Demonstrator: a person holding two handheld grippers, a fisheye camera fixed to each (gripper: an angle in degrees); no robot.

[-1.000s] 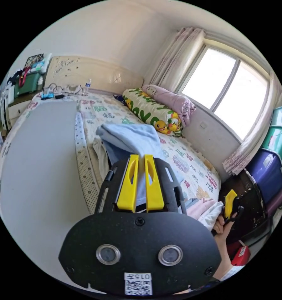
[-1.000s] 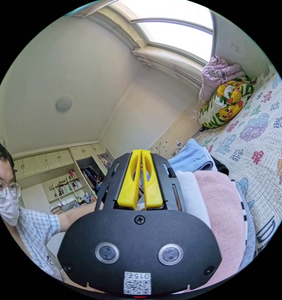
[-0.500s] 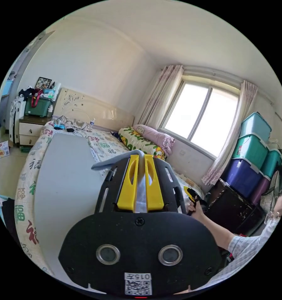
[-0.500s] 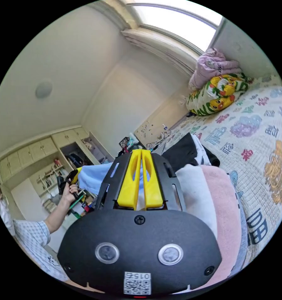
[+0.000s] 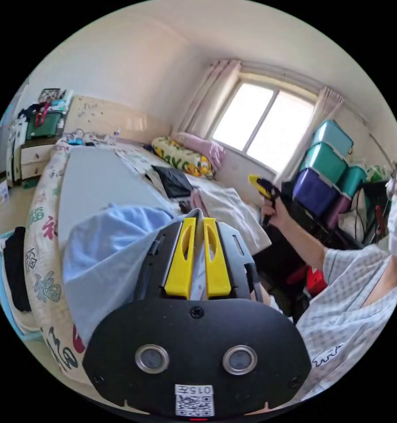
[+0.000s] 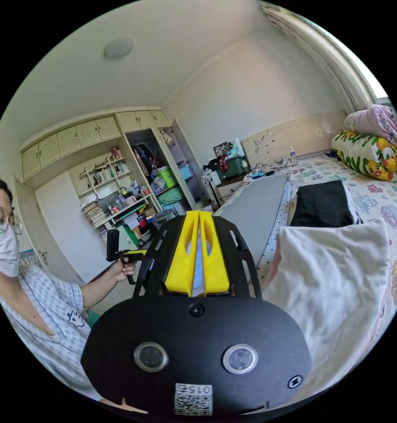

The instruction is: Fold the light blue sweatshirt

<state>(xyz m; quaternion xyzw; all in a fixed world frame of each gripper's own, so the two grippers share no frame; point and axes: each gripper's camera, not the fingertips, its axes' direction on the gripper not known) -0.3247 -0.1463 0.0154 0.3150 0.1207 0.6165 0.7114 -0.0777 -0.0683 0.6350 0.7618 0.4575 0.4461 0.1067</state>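
Note:
The light blue sweatshirt [image 5: 105, 251] hangs bunched to the left of my left gripper [image 5: 197, 220], over the edge of the bed. The left jaws are shut on a fold of it. In the right gripper view, a strip of the light blue sweatshirt [image 6: 199, 264] shows between the jaws of my right gripper [image 6: 198, 216], which are shut on it. The person's hand holds the right gripper [image 5: 259, 186] up over the bed's near side. The left gripper [image 6: 127, 254] appears in the person's other hand, low on the left.
A grey mat [image 5: 97, 176] lies on the patterned bed [image 5: 42, 246]. A folded black garment [image 6: 324, 202] and a white garment [image 6: 339, 273] rest beside it, with pillows [image 6: 370, 154] by the window. Stacked storage bins [image 5: 330, 163] and the person [image 5: 352, 286] stand at the bed's side.
The sweatshirt has come up off the clothes pile and now hangs near the bed's edge. Both hands have pulled back from the pile and apart, and both views have swung round.

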